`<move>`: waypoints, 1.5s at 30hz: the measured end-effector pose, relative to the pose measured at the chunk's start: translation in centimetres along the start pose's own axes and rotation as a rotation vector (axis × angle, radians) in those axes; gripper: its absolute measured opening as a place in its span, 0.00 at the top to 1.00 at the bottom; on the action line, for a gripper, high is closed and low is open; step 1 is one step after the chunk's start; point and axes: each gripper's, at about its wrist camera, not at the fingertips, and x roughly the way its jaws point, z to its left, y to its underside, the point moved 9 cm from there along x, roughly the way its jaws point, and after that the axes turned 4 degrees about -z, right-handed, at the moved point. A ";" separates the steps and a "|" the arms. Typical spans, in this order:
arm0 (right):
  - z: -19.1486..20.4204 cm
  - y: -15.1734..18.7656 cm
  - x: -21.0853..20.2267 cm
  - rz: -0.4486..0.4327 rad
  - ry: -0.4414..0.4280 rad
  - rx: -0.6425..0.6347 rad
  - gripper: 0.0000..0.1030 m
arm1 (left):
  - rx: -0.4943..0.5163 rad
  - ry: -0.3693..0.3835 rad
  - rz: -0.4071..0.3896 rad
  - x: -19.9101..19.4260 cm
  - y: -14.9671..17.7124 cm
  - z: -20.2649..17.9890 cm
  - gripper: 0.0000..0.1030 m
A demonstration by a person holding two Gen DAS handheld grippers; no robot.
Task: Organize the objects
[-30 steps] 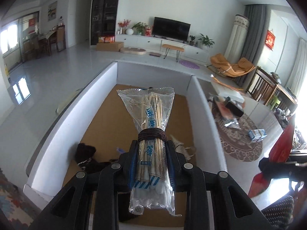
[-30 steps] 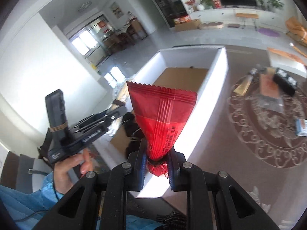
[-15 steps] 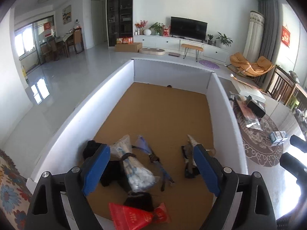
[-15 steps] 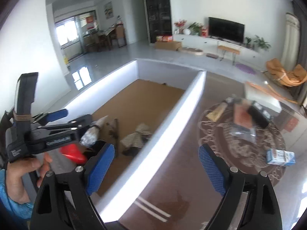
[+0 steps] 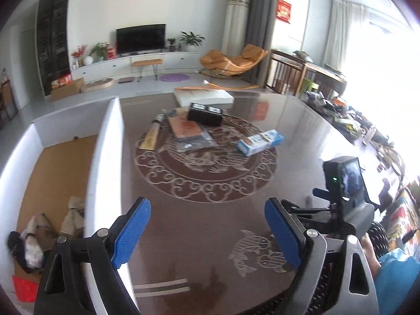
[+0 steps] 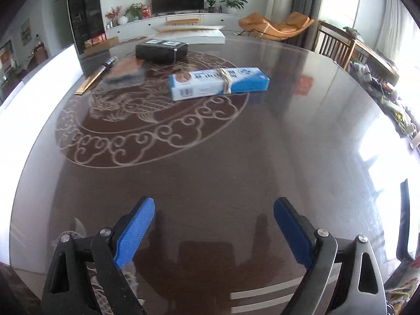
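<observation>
With both jaws spread empty, the blue box (image 6: 219,83) lies ahead.
Light, stiff carton; grip its long sides beside the twine.

television (image 5: 141,38) on white cabinet (image 5: 136,64) | orange lounge chair (image 5: 232,61) | grey curtain (image 5: 258,15)

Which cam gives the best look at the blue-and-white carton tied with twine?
Right wrist view: the blue-and-white carton tied with twine sits closer and larger, twine and printed side visible. Left wrist view shows it smaller, farther off on the table's patterned centre, twine indistinct.
</observation>
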 end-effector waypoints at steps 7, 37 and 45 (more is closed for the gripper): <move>-0.3 -0.3 0.9 -0.005 -0.013 0.042 0.00 | 0.014 0.028 0.127 7.5 3.7 -4.0 0.13; -0.4 -0.2 1.3 -0.023 -0.018 0.041 0.00 | -0.042 -0.196 0.191 16.2 5.3 2.3 0.00; -0.4 -0.2 1.3 -0.023 -0.018 0.041 0.00 | -0.022 -0.174 0.194 16.4 5.2 2.2 0.00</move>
